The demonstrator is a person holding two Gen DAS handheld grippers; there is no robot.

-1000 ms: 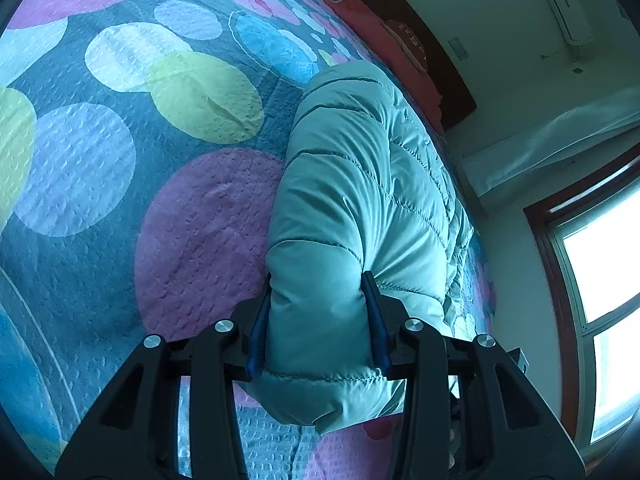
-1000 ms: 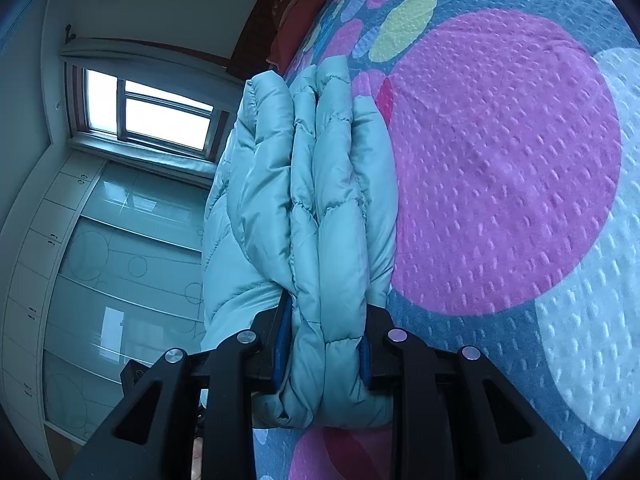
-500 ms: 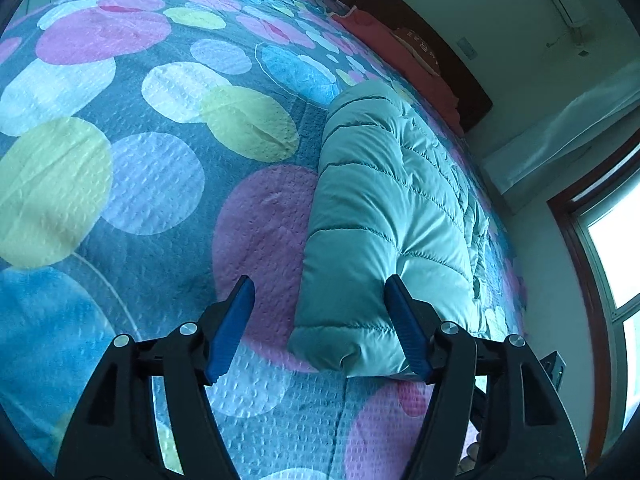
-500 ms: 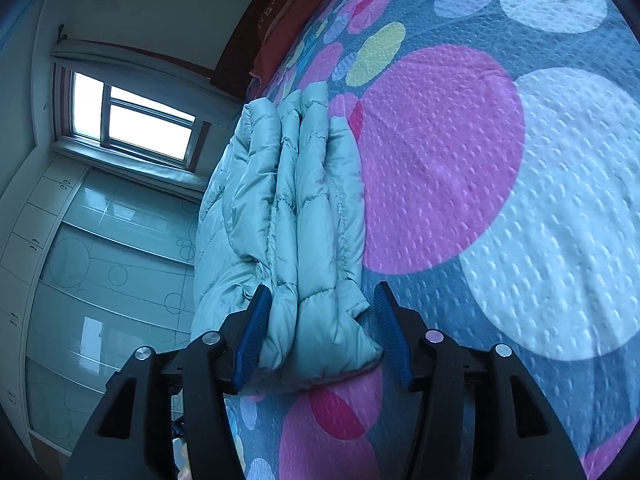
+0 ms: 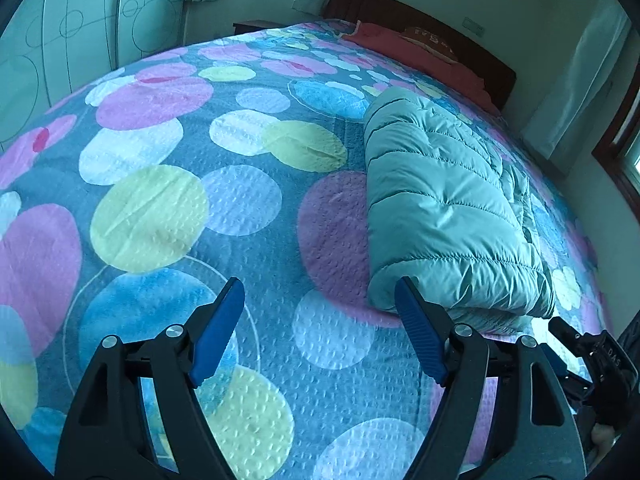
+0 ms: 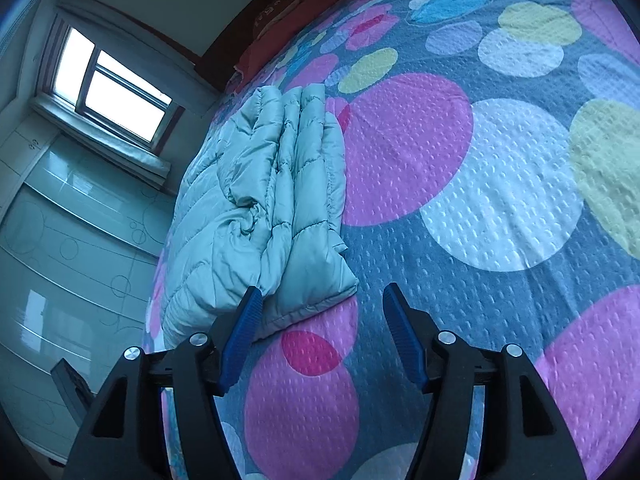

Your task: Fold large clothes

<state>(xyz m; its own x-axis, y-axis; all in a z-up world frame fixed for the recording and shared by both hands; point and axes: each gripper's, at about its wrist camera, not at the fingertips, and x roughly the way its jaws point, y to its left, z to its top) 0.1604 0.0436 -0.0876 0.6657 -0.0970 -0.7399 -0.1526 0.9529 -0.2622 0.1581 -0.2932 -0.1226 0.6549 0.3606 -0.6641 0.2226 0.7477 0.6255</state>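
The jacket is lying folded on the bed, a thick teal quilted bundle resting on the dotted bedspread toward one side. In the right wrist view its stacked layers are showing edge-on, with a loose corner flap sticking out at the near end.

The left claw is hanging released above the bedspread, its blue pads spread wide and gripping nothing. Its right pad is sitting just beside the near end of the jacket; whether it is touching the fabric cannot be told. The left pad is well clear, over a blue circle.

The right claw is also standing released, jaws apart and empty. Its left pad is overlapping the jacket's near corner in view, while the right pad is over bare bedspread.

A red pillow is lying at the head of the bed against a dark headboard. A window is glowing beside the bed above pale wardrobe doors.
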